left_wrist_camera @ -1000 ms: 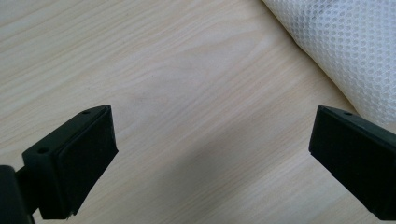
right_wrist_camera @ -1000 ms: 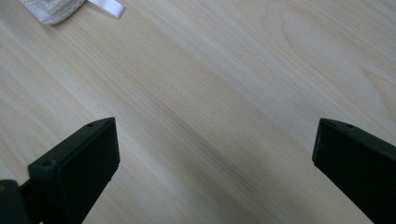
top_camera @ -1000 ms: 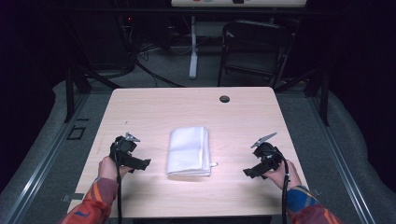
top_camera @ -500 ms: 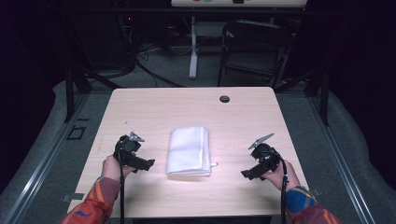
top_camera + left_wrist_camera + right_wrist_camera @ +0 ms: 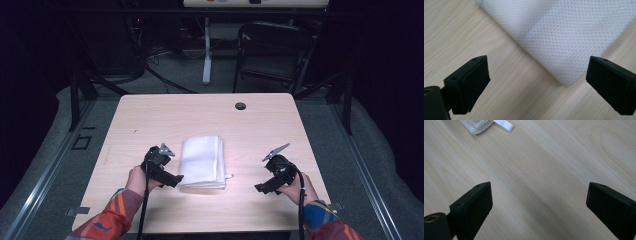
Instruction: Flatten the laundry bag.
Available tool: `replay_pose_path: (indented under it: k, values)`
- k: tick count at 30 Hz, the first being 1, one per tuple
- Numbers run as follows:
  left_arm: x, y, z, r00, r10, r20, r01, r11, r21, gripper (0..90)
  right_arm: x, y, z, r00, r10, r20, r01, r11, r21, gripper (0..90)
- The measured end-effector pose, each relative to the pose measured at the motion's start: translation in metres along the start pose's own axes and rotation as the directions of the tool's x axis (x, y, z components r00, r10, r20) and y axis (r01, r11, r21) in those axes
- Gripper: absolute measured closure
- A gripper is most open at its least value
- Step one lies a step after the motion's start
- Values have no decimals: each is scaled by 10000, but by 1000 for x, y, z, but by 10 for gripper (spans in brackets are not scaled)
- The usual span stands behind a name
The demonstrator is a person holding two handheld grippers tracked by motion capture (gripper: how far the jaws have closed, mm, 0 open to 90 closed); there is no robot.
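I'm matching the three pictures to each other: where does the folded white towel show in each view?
High view: towel at the table's middle, between the grippers.
Left gripper view: its near corner fills the top and right, just beyond the open jaws.
Right gripper view: one corner at the top left edge.
Shared landmark: the white tag at the towel's corner, also seen in the high view.

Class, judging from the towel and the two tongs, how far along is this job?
Done: the white towel lies folded on the table, so nothing has been opened out. In hand: the left tongs hang open at its near corner, not gripping; the right tongs are open over bare wood, apart from it. Left: probably grasping and handling the towel.
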State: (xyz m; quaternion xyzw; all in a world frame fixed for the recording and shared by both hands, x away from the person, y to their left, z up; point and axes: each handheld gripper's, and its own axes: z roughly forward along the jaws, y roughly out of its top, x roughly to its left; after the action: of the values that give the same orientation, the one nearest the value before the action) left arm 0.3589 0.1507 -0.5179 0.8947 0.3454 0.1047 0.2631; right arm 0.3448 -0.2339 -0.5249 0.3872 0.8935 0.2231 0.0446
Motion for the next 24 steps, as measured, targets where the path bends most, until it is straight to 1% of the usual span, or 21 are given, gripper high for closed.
replay_pose_path:
  k: [1,4,5,6,7,8,9,11,12,13,14,15,16,17,18,21,22,23,24]
  values:
    - [-2,2,1,9999,89,80,-89,10000,-15,47,0,0,0,9999,-52,103,52,10000,57,64]
    - [-9,6,4,9990,417,138,-415,9991,-112,28,2,1,0,9999,-82,77,82,10000,23,69]
    - [-12,7,5,9988,454,201,-451,9989,-117,23,3,2,0,10000,-43,-22,43,10000,-55,79]
    - [-13,9,6,9984,524,232,-522,9986,-107,23,3,2,0,10000,-67,10,67,9999,-109,82]
    - [-15,10,7,9981,559,277,-556,9984,-120,24,3,2,0,10000,-11,-62,10,9998,-220,82]
    - [-17,11,9,9977,614,289,-610,9980,-136,24,3,3,-1,9999,-10,-129,7,9997,-237,82]
    - [-19,12,9,9969,710,325,-707,9974,-119,25,3,3,-1,9999,-16,-101,13,9997,-247,82]
    - [-22,15,12,9958,819,419,-815,9966,-112,31,5,4,0,9999,-146,-80,145,9998,-133,83]
    - [-24,16,14,9944,931,499,-926,9956,-110,31,5,4,0,9999,-146,-80,145,9998,-133,83]
    - [-26,17,15,9935,987,564,-984,9951,-88,32,6,5,1,9997,-75,-223,70,9997,-234,84]
    - [-28,18,17,9924,1088,581,-1083,9941,-112,33,7,5,1,9997,-176,-150,175,9998,-130,84]
    - [-30,19,19,9910,1152,687,-1148,9933,-86,36,8,6,2,9996,-126,-233,121,9997,-219,84]
    - [-33,21,21,9894,1221,790,-1222,9925,-43,40,8,6,2,9995,-235,-228,231,9996,-155,84]
    - [-36,22,25,9877,1325,834,-1331,9911,18,42,9,6,2,9994,-222,-276,216,9995,-215,84]
    - [-38,23,27,9865,1393,860,-1403,9901,54,46,10,6,2,9989,-184,-431,171,9994,-306,86]
    - [-44,27,35,9835,1639,769,-1651,9862,90,61,11,7,3,9989,-259,-390,251,9995,-214,88]
    - [-45,29,37,9829,1661,801,-1676,9858,127,66,11,7,4,9986,-252,-455,244,9995,-185,88]
    - [-47,30,40,9814,1767,752,-1789,9836,233,77,12,7,5,9982,-286,-528,279,9995,-136,89]
    - [-48,32,43,9796,1837,809,-1867,9819,308,77,12,7,5,9982,-286,-528,279,9995,-136,89]
